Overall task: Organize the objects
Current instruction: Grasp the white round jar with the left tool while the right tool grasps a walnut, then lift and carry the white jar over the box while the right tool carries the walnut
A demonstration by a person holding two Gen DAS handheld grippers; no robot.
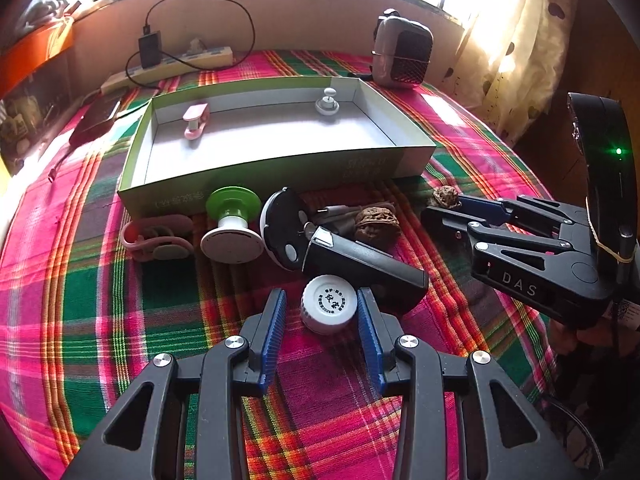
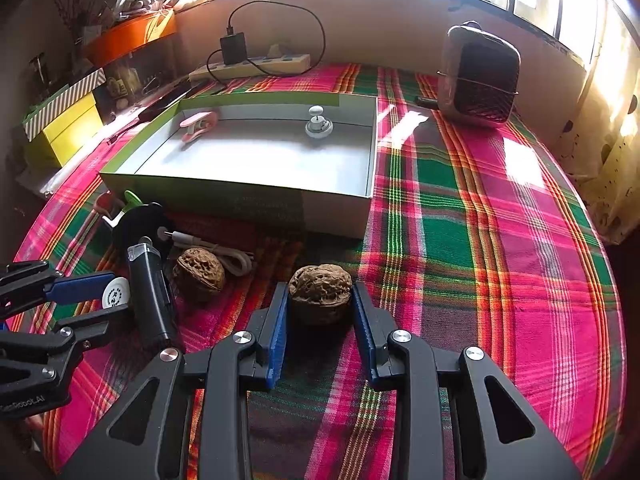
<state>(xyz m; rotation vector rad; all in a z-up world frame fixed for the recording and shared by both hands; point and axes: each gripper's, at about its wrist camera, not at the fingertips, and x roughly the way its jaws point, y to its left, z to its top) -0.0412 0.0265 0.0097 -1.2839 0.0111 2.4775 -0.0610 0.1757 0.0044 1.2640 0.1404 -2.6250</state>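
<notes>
Left gripper (image 1: 322, 308) fingers spread around the white bottle cap (image 1: 329, 303), tiny print unreadable. Right gripper (image 2: 320, 308), marked "DAS", pinches 1 walnut (image 2: 320, 286). Beyond, open plaid cloth (image 2: 500, 260) right of the green box (image 2: 240, 196).

Plaid tablecloth (image 2: 460, 240) w/ green box (image 2: 336, 208), walnuts (image 2: 200, 274), prob. heater (image 2: 478, 76).

White cap (image 1: 329, 303), walnut (image 2: 320, 289) on cloth
</notes>
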